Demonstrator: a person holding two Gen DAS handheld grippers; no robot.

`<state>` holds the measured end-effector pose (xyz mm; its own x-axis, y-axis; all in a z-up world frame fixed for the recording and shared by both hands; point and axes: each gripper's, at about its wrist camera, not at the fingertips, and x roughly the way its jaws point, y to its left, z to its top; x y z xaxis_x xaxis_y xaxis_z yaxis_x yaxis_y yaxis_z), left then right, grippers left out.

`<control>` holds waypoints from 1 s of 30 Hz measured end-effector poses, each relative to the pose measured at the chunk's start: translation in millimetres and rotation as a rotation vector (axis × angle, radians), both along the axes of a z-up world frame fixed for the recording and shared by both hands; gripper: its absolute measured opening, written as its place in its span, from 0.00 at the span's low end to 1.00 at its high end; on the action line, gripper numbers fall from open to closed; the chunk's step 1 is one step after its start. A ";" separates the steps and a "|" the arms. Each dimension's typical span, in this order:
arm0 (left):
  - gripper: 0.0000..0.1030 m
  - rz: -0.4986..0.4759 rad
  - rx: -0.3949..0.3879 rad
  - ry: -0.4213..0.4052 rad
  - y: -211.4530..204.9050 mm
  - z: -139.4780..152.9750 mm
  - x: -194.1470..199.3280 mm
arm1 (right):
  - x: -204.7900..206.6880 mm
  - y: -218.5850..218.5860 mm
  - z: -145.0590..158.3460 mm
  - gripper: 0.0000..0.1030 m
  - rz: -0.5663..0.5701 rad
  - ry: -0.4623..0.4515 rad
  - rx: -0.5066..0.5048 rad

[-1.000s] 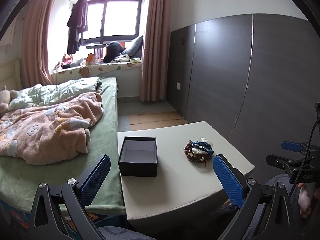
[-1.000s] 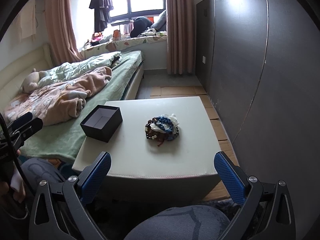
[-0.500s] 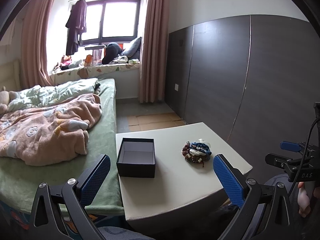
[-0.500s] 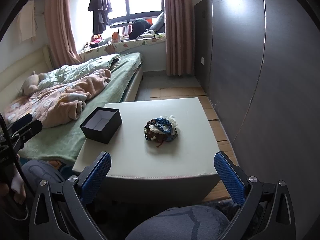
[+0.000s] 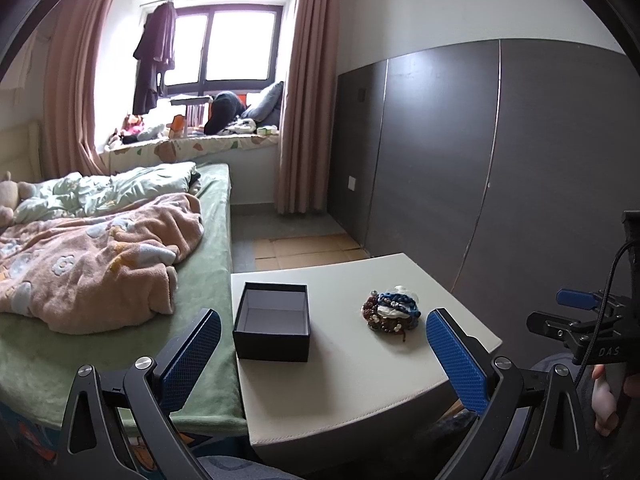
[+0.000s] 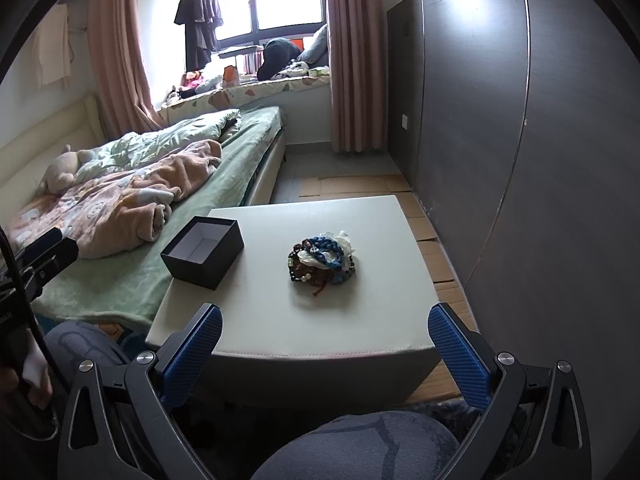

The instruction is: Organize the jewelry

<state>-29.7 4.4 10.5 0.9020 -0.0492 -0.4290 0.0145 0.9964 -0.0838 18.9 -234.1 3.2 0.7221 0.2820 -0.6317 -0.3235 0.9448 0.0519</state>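
A black box (image 5: 272, 326) sits open near the left edge of the pale table (image 5: 348, 384), its lid off and its grey-white inside bare. Its walls stand upright and its left side lies just short of the table edge that runs along the bed (image 5: 120, 344). To the right of it, well apart from the box, lies the jewelry (image 5: 391, 311): a tangled heap of bracelets, with a blue braided band on top, dark red-brown beads below, some white pieces and a few pale pearls at the rim. In the right wrist view the heap (image 6: 322, 256) rests about mid-table, with bare tabletop all round it and a broad clear strip between it and the near edge.

The left hand-held gripper (image 5: 324, 350) hangs short of the table's near edge, its blue fingers spread wide and holding nothing. The right hand-held gripper (image 6: 325, 346) likewise stands back from the near edge, above a grey-clad knee (image 6: 360, 444), spread wide and empty. Right of the table a dark panelled wall (image 6: 520, 160) runs close along its side; cardboard (image 6: 436, 256) lies on the floor between them.
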 end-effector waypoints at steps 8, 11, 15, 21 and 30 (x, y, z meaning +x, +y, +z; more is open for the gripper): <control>0.99 0.040 0.011 -0.042 5.9 7.8 -2.0 | 2.9 -1.7 2.4 1.00 -0.005 0.013 0.000; 1.00 0.020 0.051 -0.024 4.7 13.5 5.2 | 10.3 -4.4 3.9 1.00 -0.032 0.045 -0.015; 0.99 -0.004 0.107 -0.050 -1.3 23.1 12.2 | 17.3 -7.5 10.8 1.00 -0.039 0.049 0.007; 1.00 -0.054 0.083 -0.061 -4.0 31.8 34.3 | 31.5 -7.3 21.1 1.00 -0.040 0.019 0.038; 0.99 -0.084 0.052 -0.066 -14.5 38.9 76.8 | 72.9 -17.9 24.9 1.00 -0.070 0.010 0.127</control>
<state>47.0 -10.2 49.4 0.9219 -0.1049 -0.3730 0.1019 0.9944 -0.0278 91.8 -252.1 28.1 0.7364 0.3093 -0.6016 -0.2563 0.9506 0.1751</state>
